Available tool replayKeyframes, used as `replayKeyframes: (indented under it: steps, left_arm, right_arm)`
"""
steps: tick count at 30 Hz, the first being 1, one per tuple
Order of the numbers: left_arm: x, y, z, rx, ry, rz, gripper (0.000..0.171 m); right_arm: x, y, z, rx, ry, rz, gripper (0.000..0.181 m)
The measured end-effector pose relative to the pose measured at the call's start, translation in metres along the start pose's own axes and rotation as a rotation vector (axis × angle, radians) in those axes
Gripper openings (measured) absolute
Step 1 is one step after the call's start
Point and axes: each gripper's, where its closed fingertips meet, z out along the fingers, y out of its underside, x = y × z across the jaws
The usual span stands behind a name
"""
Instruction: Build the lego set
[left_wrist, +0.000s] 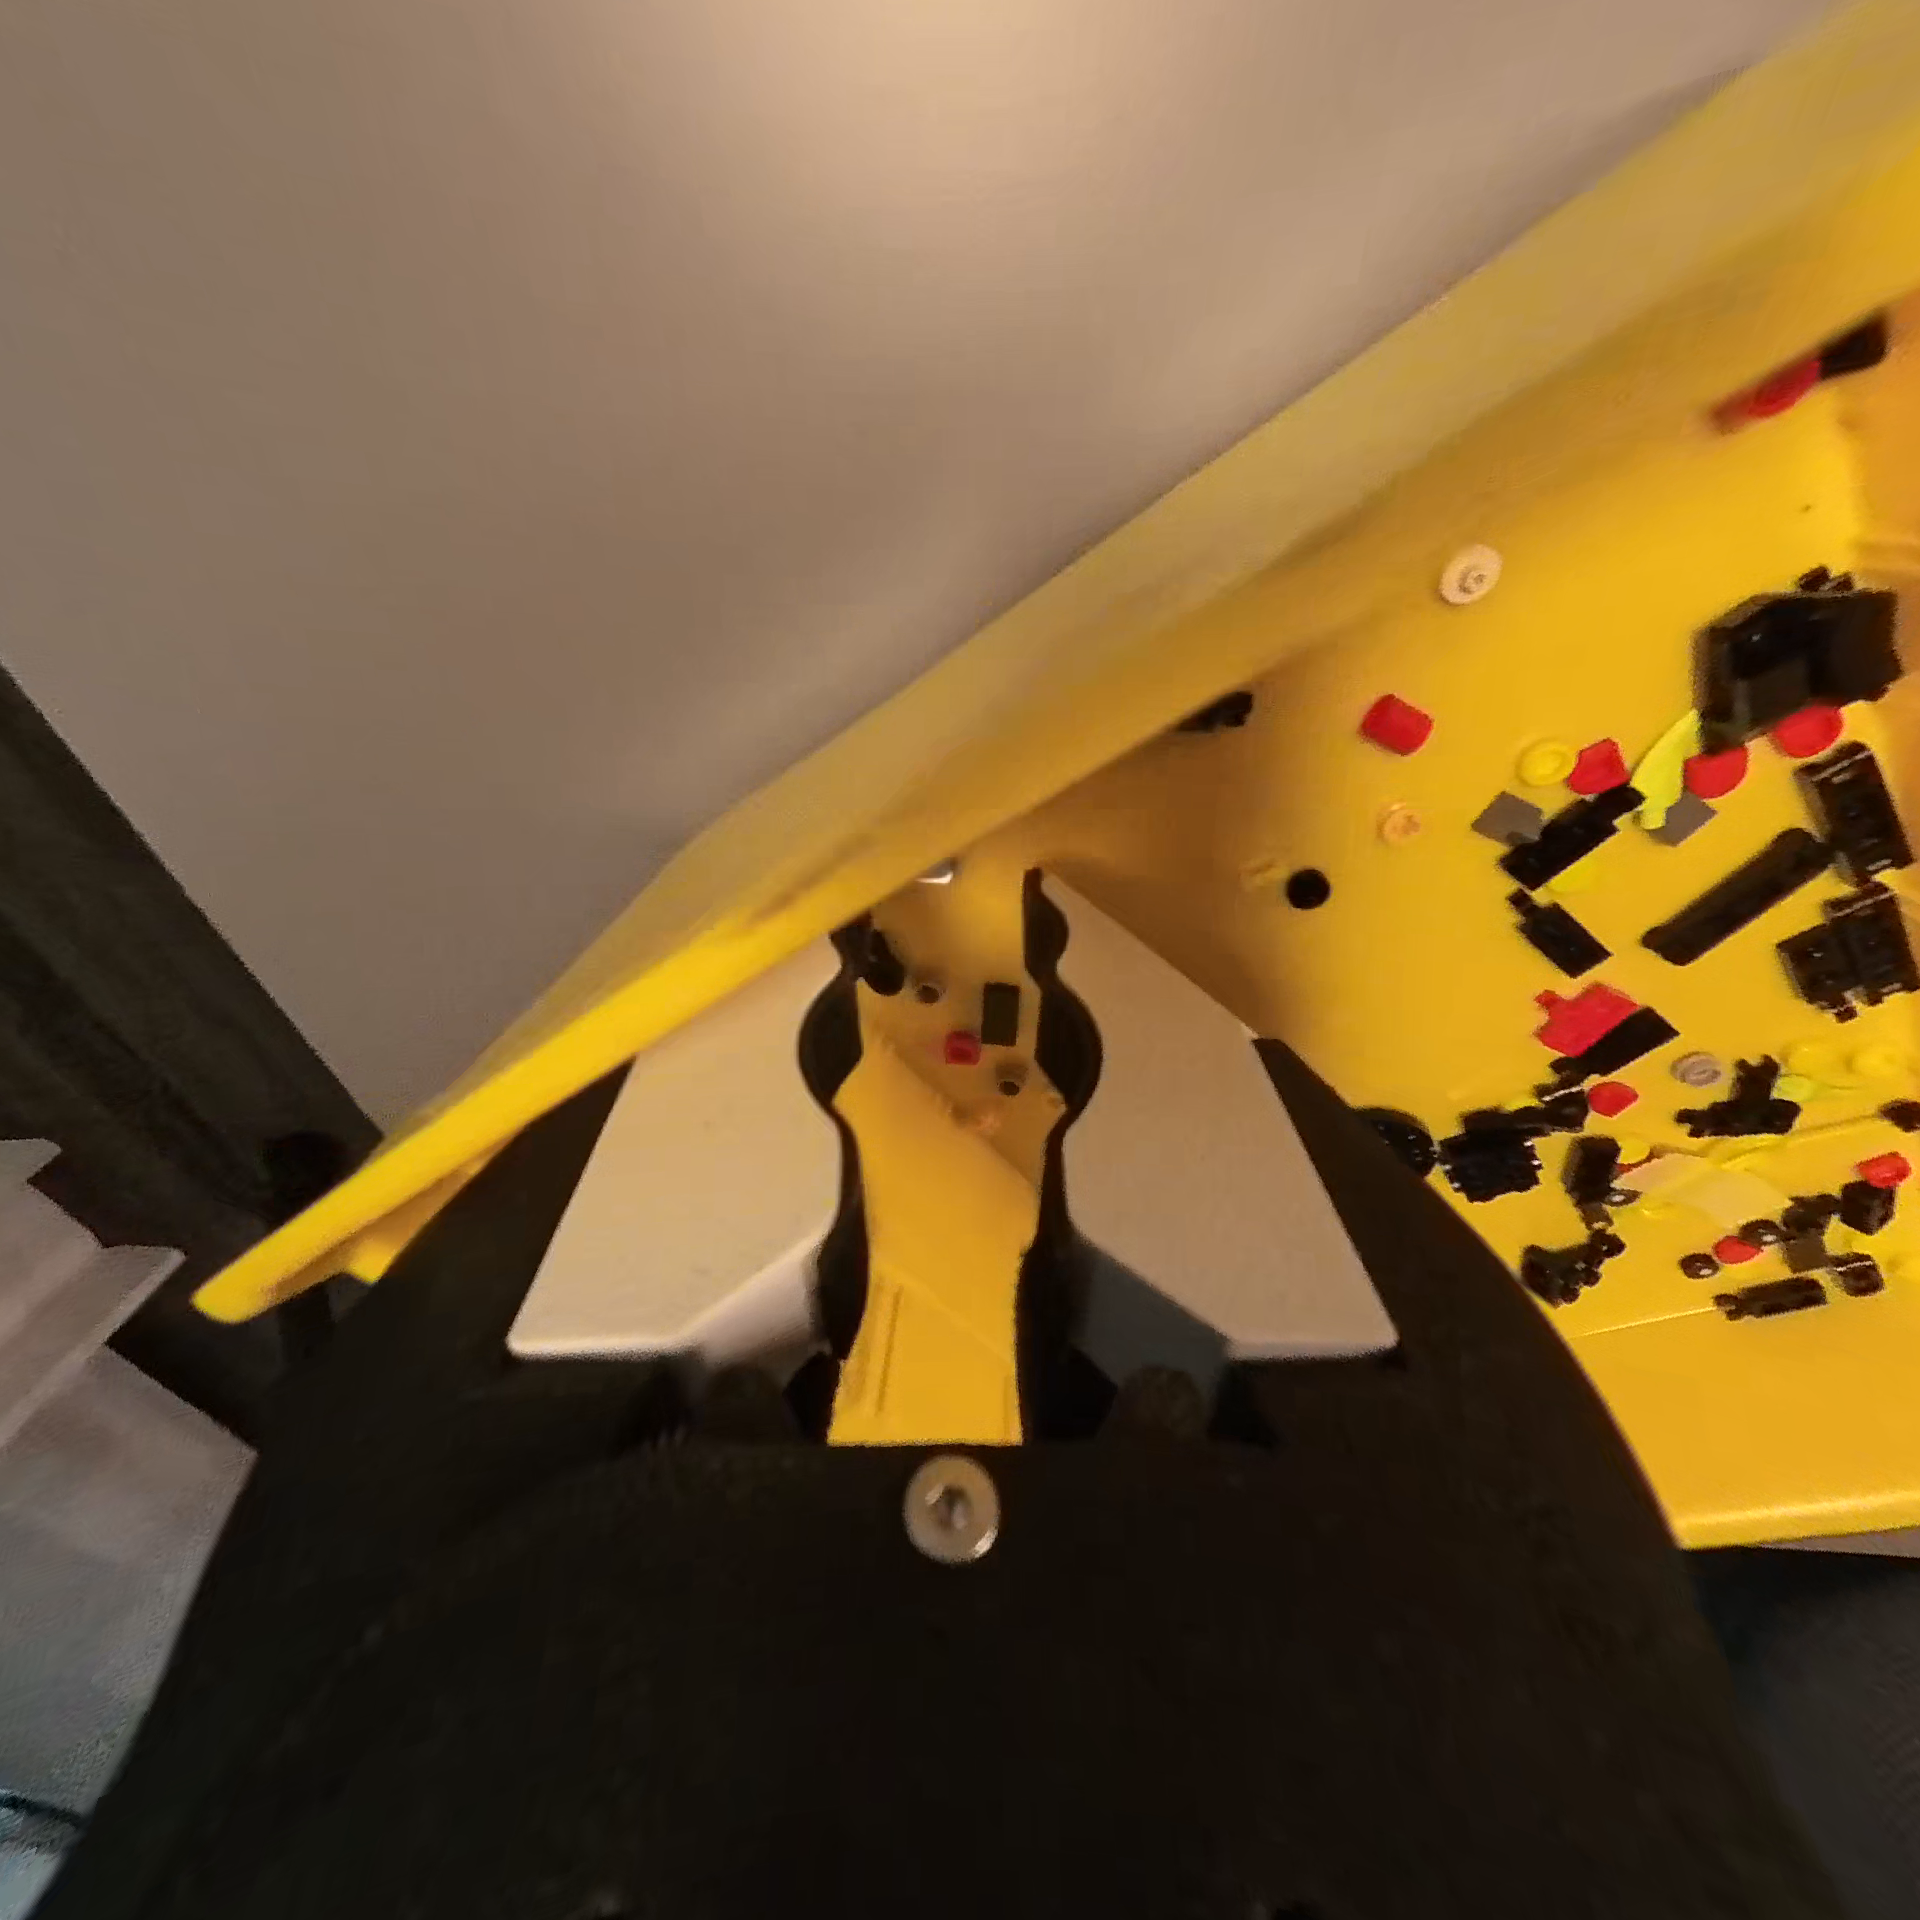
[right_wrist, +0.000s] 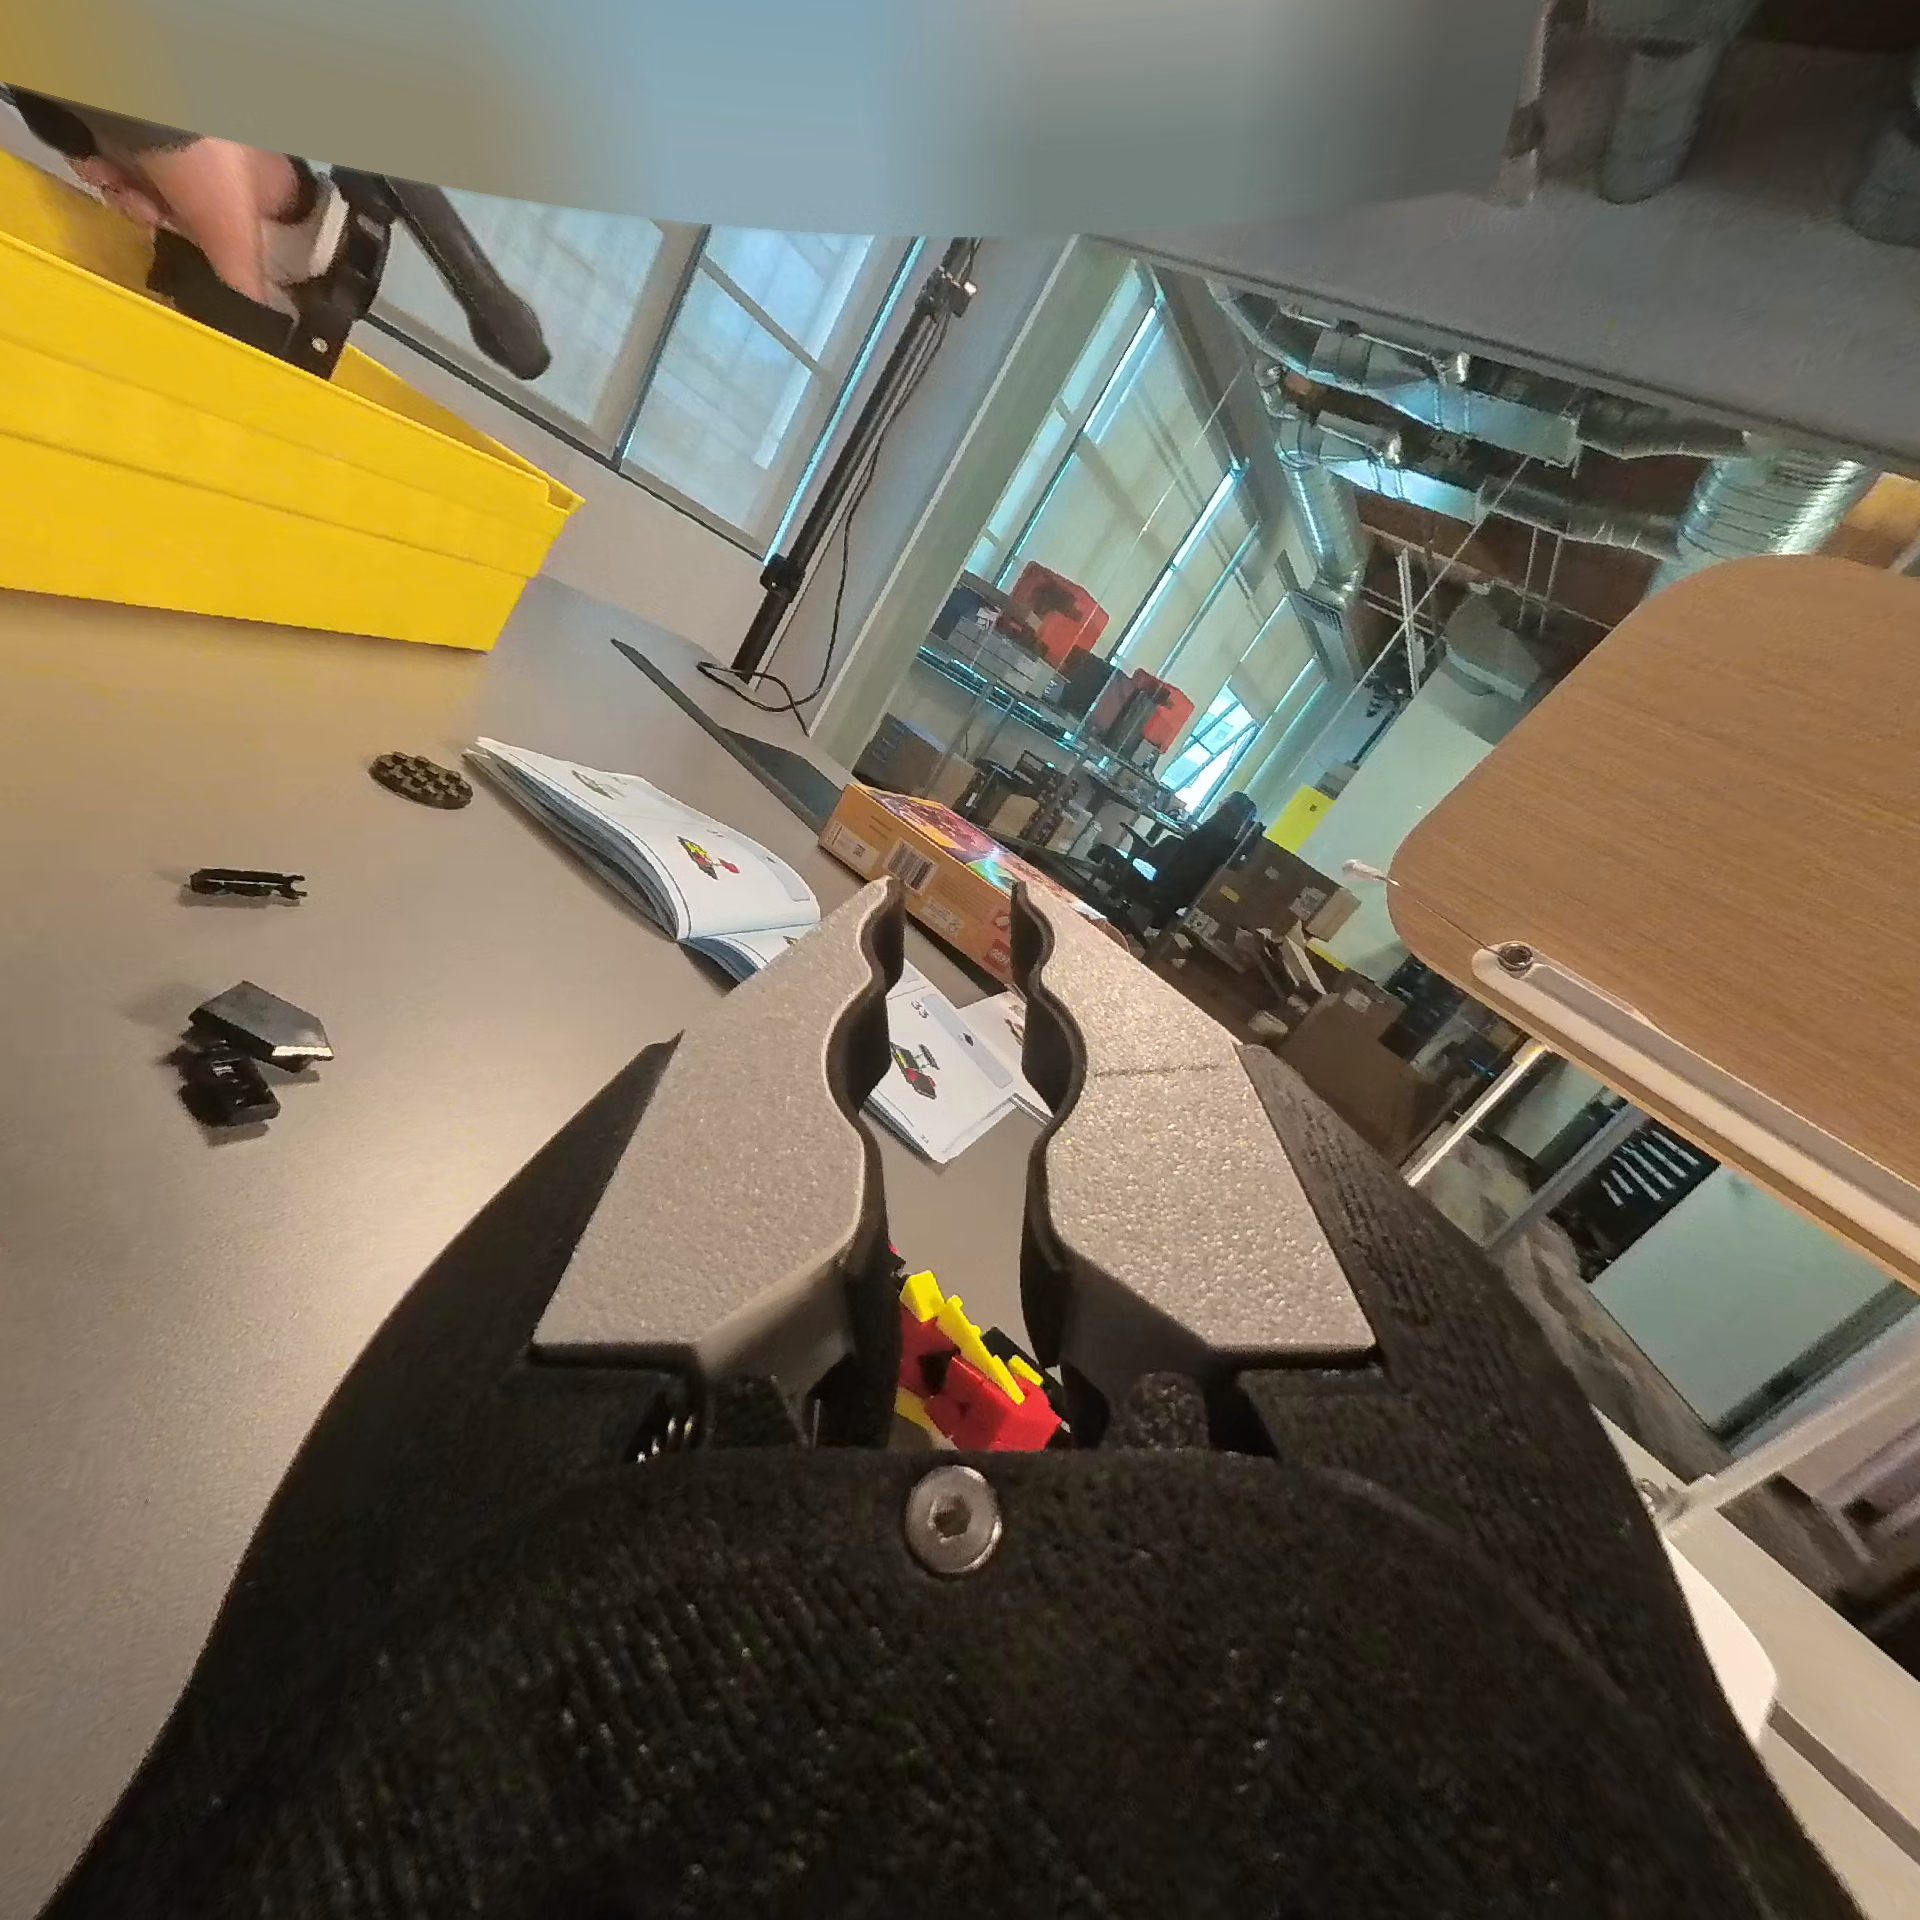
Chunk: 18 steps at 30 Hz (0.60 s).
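The left gripper (left_wrist: 945, 935) is seen with its fingers apart, held over the corner of a yellow tray (left_wrist: 1195, 665), nothing caught between them. Loose black, red and yellow lego pieces (left_wrist: 1621, 935) are scattered across the tray floor. The right gripper (right_wrist: 951, 904) is likewise parted at the tips and empty there; a partly built red and yellow lego model (right_wrist: 966, 1371) is glimpsed beneath its base. On the grey surface (right_wrist: 416, 987) are found small black pieces (right_wrist: 249, 1049), a black round plate (right_wrist: 421, 779), an open instruction booklet (right_wrist: 665, 842) and the set's box (right_wrist: 935, 852).
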Motion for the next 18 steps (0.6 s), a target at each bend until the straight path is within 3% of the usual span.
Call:
replayKeyframes:
  steps: [18]
  left_arm:
    - [-0.0007, 0.0006, 0.0072, -0.006, 0.005, 0.015, 0.018]
  right_arm:
    - [0.0028, -0.0002, -0.0007, 0.002, -0.002, 0.004, 0.018]
